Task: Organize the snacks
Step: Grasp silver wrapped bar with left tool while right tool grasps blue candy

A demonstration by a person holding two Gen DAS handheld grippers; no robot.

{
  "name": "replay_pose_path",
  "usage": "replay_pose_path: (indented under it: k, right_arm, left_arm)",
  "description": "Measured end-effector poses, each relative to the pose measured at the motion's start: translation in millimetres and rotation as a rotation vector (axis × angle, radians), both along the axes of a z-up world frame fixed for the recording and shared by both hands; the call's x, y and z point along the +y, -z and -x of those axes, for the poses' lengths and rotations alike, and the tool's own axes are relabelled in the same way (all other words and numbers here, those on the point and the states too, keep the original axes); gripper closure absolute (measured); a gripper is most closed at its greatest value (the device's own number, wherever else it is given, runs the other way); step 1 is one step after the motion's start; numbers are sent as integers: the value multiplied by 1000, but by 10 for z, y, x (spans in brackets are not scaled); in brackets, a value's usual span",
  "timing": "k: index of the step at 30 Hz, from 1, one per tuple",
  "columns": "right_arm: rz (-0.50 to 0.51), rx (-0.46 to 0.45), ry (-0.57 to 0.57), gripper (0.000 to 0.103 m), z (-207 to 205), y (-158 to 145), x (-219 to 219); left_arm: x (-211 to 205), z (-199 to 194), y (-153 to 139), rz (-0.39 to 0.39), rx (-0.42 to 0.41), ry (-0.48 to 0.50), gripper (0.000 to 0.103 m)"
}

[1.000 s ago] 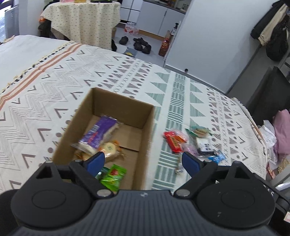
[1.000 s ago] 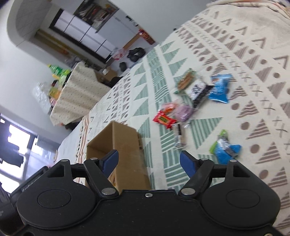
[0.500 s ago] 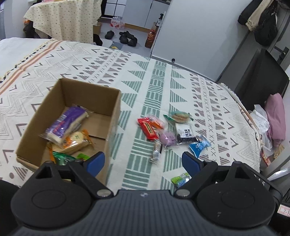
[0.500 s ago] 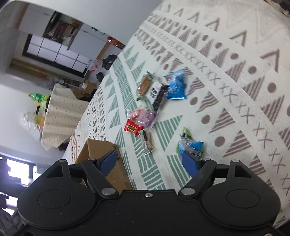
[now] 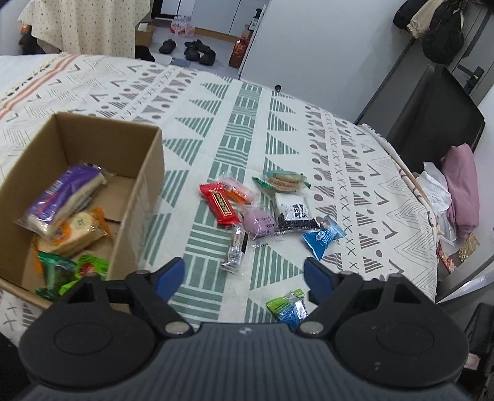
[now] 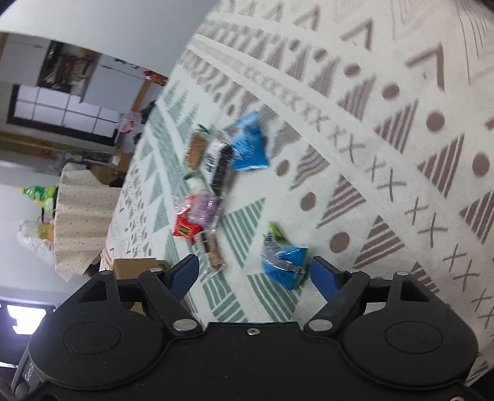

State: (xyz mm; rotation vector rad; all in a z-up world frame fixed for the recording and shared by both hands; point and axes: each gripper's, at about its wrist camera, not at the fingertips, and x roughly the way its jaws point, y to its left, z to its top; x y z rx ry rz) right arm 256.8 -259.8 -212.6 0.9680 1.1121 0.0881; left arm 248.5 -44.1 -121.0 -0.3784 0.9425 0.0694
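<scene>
A cardboard box sits at the left on the patterned cloth and holds several snack packs, among them a purple one. Loose snacks lie to its right: a red bar, a purple pack, a slim bar, a black-and-white pack, a biscuit pack, a blue pack and a green-blue pack. My left gripper is open and empty above the cloth, near the slim bar. My right gripper is open and empty, with the green-blue pack just ahead between its fingers.
The cloth's right edge drops off beside a pink and white bundle and a dark chair. Another covered table and shoes stand on the floor beyond.
My left gripper has swung right, from over the box to over the loose snacks. My right gripper has moved closer to the green-blue pack. Both stay open.
</scene>
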Motion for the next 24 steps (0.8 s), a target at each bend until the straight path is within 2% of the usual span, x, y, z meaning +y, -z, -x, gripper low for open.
replay_pose_path:
  k: [3,5,9,11,12,15,24]
  right_arm:
    - [-3,34,-2,29,-52,111,59]
    - [5,44,-7,31,-82,155,114]
    - [39,60,-5,34,-124,214,181]
    - [49,66,-2,39,-144,245,192]
    - [57,65,-3,43,-153,249,205]
    - [93,59,-8,67,-184,243,220]
    - [119,11,5,73,-276,238,215]
  left_arm:
    - [14,-81,103,20,18,3,39]
    - [23,-140,172,32,31,4,44]
    - [29,-262,317,40,50,5,47]
    - [36,-316,390,44,63,3,48]
    - [37,-348,430,46,70,2,50]
    - [29,-437,535,51,86,3,53]
    - [-15,-659,783,37,120,7,61]
